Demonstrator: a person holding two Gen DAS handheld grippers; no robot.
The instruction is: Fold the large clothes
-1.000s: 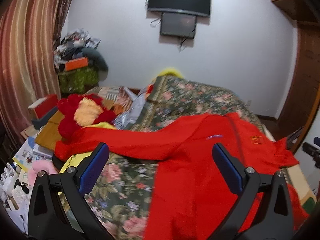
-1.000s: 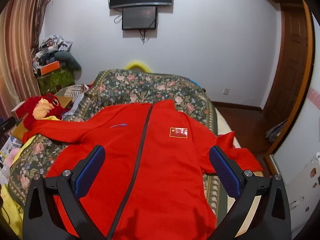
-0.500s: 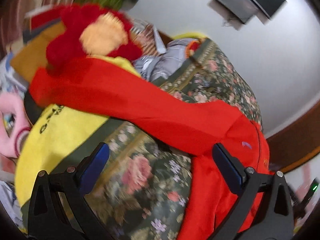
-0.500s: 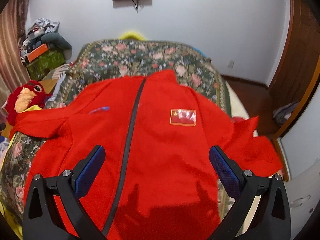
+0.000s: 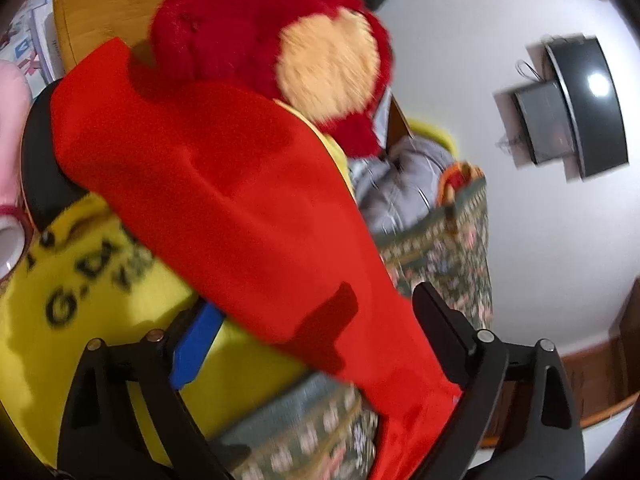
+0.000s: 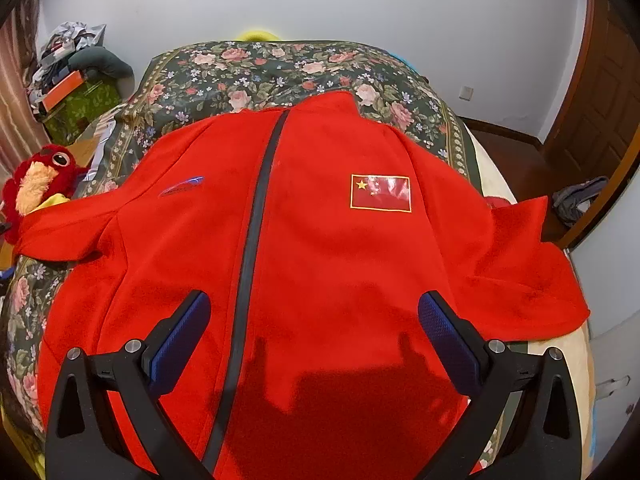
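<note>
1. The red zip jacket (image 6: 320, 264) lies front-up, spread across the floral bedspread (image 6: 280, 68) — ready for folding.
2. Its left sleeve (image 5: 224, 200) trails off the bed onto a yellow cloth (image 5: 80, 320), against a red plush toy (image 5: 280, 40).
3. The left gripper (image 5: 312, 328) straddles that sleeve, jaws apart; the right gripper (image 6: 312, 320) hovers spread, empty.

Matt fleece jacket (image 6: 320, 260), fuzzy plush toy (image 5: 280, 40)

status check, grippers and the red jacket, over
Left gripper open, straddling red jacket sleeve. Right gripper open above red zip jacket. Red plush toy against sleeve cuff.
</note>
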